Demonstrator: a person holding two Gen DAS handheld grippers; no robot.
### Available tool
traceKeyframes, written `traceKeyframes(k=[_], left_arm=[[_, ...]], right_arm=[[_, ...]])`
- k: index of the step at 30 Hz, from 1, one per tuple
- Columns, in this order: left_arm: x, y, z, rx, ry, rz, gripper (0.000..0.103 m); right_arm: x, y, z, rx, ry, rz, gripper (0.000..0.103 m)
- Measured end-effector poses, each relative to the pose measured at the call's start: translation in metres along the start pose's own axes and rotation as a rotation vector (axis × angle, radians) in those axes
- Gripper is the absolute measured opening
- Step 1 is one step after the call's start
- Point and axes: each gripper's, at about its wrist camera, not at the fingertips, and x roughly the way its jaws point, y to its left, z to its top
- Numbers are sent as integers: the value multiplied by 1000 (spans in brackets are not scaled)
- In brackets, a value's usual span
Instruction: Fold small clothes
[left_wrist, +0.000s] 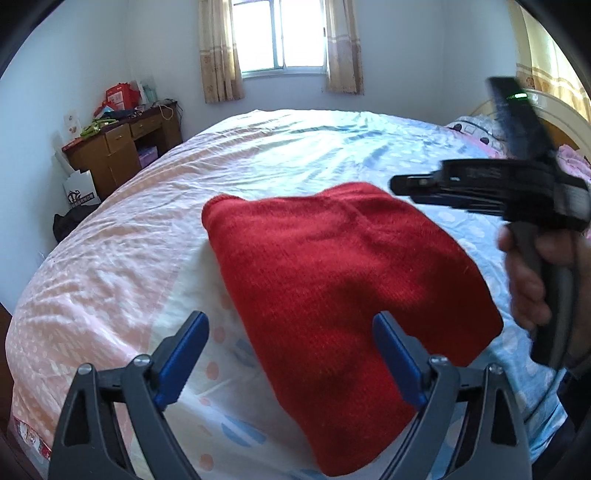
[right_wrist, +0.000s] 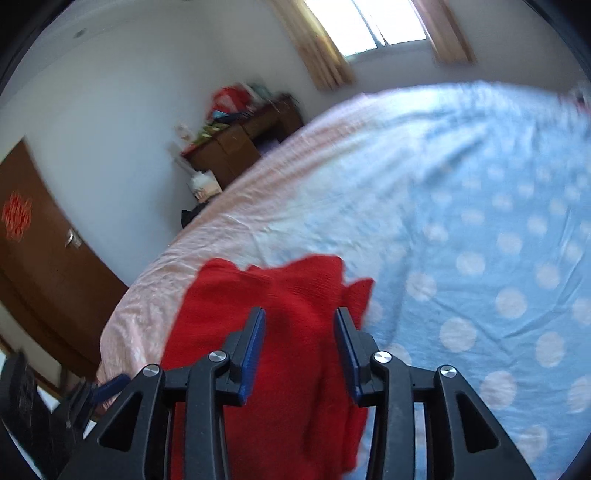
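Note:
A red knitted garment (left_wrist: 332, 273) lies folded into a compact flat shape on the bed (left_wrist: 129, 236). My left gripper (left_wrist: 291, 354) is open above its near edge, fingers apart and holding nothing. My right gripper (right_wrist: 299, 350) is open above the garment (right_wrist: 295, 295), with red cloth showing between its fingers; nothing is pinched. In the left wrist view the right gripper (left_wrist: 402, 184) hovers over the garment's far right corner, held by a hand (left_wrist: 524, 280), motion-blurred. The left gripper's blue fingertip (right_wrist: 110, 386) shows at the lower left of the right wrist view.
The bed has a pink, white and blue dotted cover, with pillows (left_wrist: 569, 155) at the right. A wooden desk (left_wrist: 122, 144) piled with items stands in the far left corner. A curtained window (left_wrist: 280, 37) is at the back. A brown door (right_wrist: 33, 243) is at the left.

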Motion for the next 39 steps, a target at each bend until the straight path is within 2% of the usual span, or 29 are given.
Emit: traceKeyframes(k=[2,3,4,7,8,11,15,18,24,27,29,32,35,39], left_arm=[[-6,5,3,-27,-36,4,95],[-7,9,5,-42,-51,9,101],[-6,11,7,-46,-55,21,103],[8,18,8,-57,-53,85,103],[15,21,8,-63,-39,100,103],[37,28,2,-83,5,109,103],[47,30,-7,-120,-1,76,103],[38,22,-8,-120,3,78,103],[3,9,-12,-38,-1,96,103],[-22,12,-13,-34,-29,92,103],[-38,16,-12,-44,-59,88,103],[-57,22,-9,-68,-96,88,103],[-68,21,-4,-86,-122,77,103],[-76,12,-1,-56,-154,64,103]], right_arm=[[-17,16,-5,-56,-30,20,42],[-25,23,-9,-76,-36,45,43],[-29,29,-14,-89,-36,72,44],[-29,40,-32,-111,14,152,44],[-24,40,-38,-106,40,150,44],[-7,25,-53,-68,96,85,44],[-8,-2,-57,14,74,107,40],[-9,-9,-63,1,54,16,39],[-34,-1,-67,47,7,37,42],[-59,20,-66,-7,-47,-23,53],[-81,35,-69,-53,-108,-72,70],[-108,49,-75,-103,-178,-150,73],[-121,60,-79,-139,-199,-181,73],[-136,75,-86,-191,-230,-204,73]])
